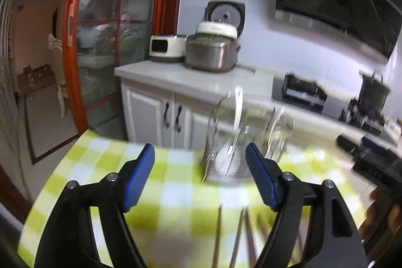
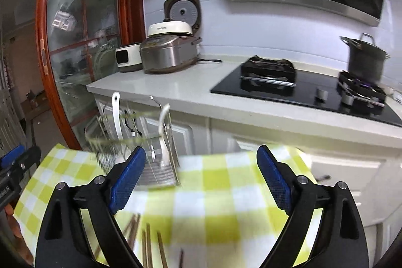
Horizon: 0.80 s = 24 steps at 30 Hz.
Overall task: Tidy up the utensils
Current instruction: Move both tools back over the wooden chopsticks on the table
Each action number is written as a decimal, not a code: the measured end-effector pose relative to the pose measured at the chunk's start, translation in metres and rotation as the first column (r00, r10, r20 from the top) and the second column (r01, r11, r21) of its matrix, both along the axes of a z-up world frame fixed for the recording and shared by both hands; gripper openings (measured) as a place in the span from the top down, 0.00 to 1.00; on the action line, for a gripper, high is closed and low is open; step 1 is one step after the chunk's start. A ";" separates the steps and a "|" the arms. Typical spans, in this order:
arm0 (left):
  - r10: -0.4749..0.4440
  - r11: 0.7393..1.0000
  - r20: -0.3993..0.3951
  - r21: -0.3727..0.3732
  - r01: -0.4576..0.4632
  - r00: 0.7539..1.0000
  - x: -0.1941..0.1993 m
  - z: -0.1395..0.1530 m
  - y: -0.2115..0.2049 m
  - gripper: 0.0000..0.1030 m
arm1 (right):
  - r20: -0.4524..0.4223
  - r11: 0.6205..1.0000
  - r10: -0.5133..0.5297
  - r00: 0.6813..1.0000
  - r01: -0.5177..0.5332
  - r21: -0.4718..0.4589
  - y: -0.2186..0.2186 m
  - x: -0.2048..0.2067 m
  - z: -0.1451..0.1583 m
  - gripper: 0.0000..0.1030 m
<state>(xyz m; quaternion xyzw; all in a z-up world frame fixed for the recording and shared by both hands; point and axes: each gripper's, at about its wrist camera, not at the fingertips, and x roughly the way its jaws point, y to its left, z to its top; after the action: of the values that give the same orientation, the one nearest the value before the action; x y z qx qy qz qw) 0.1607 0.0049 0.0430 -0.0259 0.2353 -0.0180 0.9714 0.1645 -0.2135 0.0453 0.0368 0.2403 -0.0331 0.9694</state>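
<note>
**Both claws wide and empty over the checked table**

The left gripper (image 1: 199,176) and right gripper (image 2: 201,176) gape wide, gripping nothing. At twelve o'clock from the left one stands the clear glass holder (image 1: 227,142) with a white spoon (image 1: 237,112), blurred. Brown wooden chopsticks (image 2: 147,245) lie at six o'clock on the yellow-green checked tablecloth (image 2: 213,205), cut off by the frame. Only the right view shows the black gas hob (image 2: 301,89) and dark pot (image 2: 365,59) sharply
</note>
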 end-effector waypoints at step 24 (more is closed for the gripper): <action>-0.123 0.990 -0.300 0.024 0.136 0.946 -0.054 -0.087 -0.002 0.42 | -0.411 0.991 0.137 0.901 -0.121 0.065 0.020 -0.106 -0.120 0.26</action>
<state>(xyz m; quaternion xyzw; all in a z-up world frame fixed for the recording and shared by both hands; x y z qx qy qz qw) 0.1068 0.0025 -0.0440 0.0086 0.3803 -0.0724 0.9220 0.0587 -0.1936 -0.0743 0.0314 0.4431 0.0284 0.8955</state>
